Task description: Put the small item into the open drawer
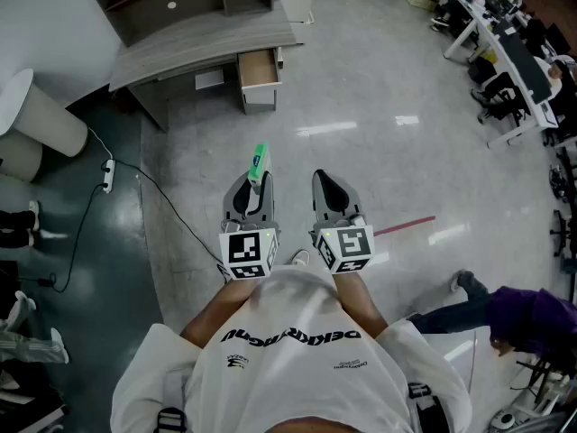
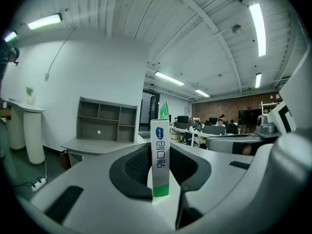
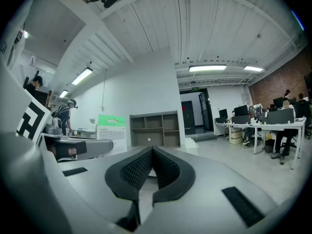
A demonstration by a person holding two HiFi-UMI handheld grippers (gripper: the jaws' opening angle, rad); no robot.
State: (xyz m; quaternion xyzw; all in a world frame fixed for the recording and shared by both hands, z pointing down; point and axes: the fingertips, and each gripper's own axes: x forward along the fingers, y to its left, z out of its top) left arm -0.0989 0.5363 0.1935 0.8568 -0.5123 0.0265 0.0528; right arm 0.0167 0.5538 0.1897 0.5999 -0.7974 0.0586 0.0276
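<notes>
My left gripper [image 1: 253,190] is shut on a small white and green box [image 1: 260,163], held upright above the floor. In the left gripper view the box [image 2: 160,172] stands clamped between the dark pads of that gripper [image 2: 160,151]. My right gripper [image 1: 326,188] hangs beside it, its jaws shut with nothing between them [image 3: 152,151]. The grey desk [image 1: 194,41] stands some way ahead, with its drawer [image 1: 260,69] pulled open at the front right. From the right gripper view, the box [image 3: 111,130] shows at the left and the desk's shelf unit [image 3: 156,129] lies straight ahead.
A white round stand [image 1: 38,120] and a power strip with its cable [image 1: 106,175] lie at the left. Office desks and chairs [image 1: 509,57] fill the far right. A person in purple [image 1: 527,318] crouches at the lower right. Red tape [image 1: 405,225] marks the floor.
</notes>
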